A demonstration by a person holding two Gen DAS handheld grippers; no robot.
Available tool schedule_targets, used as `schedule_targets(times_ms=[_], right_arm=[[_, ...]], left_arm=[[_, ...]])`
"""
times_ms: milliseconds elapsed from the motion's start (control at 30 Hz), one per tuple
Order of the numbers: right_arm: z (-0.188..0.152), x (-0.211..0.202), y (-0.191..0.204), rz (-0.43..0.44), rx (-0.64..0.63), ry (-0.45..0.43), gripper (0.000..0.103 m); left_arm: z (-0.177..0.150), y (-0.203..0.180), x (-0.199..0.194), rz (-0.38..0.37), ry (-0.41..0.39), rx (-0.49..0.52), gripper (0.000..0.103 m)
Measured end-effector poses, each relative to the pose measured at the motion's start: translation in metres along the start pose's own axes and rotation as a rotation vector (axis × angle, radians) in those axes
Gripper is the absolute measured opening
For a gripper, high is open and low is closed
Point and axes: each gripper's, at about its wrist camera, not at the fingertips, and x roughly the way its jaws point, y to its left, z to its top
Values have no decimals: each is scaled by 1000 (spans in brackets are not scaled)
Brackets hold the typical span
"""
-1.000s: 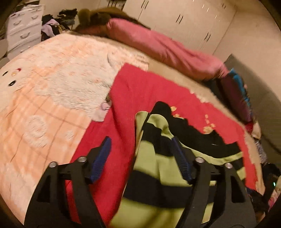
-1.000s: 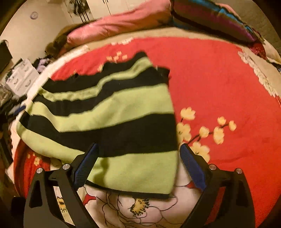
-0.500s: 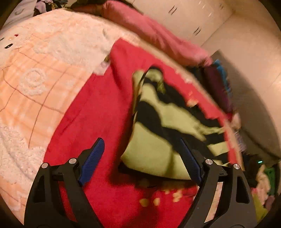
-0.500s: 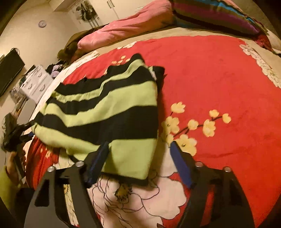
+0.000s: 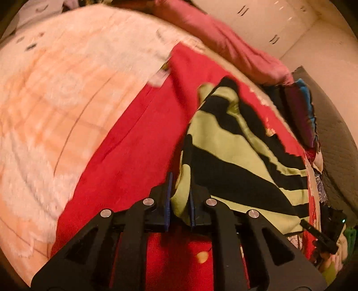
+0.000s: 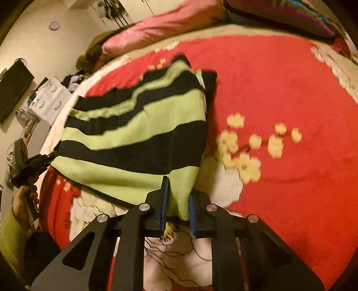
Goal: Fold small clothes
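A small knit garment with green and black stripes (image 5: 237,147) lies on a red floral blanket (image 5: 134,143) on the bed. My left gripper (image 5: 180,201) is shut on the garment's near green hem at one corner. My right gripper (image 6: 177,201) is shut on the near green hem of the garment (image 6: 138,132) at the other corner. The hem is lifted a little between both grippers; the far part still rests on the blanket (image 6: 290,94). The left gripper also shows at the left edge of the right wrist view (image 6: 29,167).
A peach and white fluffy blanket (image 5: 56,94) covers the bed to the left. A pink bolster (image 5: 235,49) lies along the far edge. Dark striped pillows (image 6: 279,15) lie at the back. White drawers (image 6: 48,98) stand beside the bed.
Both grippers were open over the garment's near hem. They have closed on it, one at each corner, and the hem has bunched up and risen slightly.
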Motion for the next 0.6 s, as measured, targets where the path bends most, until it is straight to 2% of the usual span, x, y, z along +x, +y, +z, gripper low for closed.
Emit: schedule_targets(times_ms=[67, 167, 233, 400, 433, 467, 533, 600], right_arm=[[-3, 2, -1, 0, 14, -4, 16], [-1, -2, 1, -23, 8, 1, 23], [3, -12, 2, -45, 8, -21, 38], [21, -43, 10, -45, -1, -160, 38], [25, -45, 14, -44, -11, -171, 40], [30, -46, 20, -47, -27, -182, 42], [41, -40, 34, -49, -64, -190, 45], [49, -32, 46, -52, -97, -185, 47]], left_arm=[[-1, 2, -1, 16, 3, -1, 10], [-2, -3, -2, 40, -4, 27, 10], [-2, -10, -9, 66, -25, 55, 12], [-8, -39, -44, 167, -135, 155, 15], [-9, -48, -52, 171, -155, 178, 22], [-10, -56, -56, 173, -168, 195, 35], [-11, -74, -59, 182, -171, 229, 51], [-14, -93, -54, 149, -143, 253, 62]])
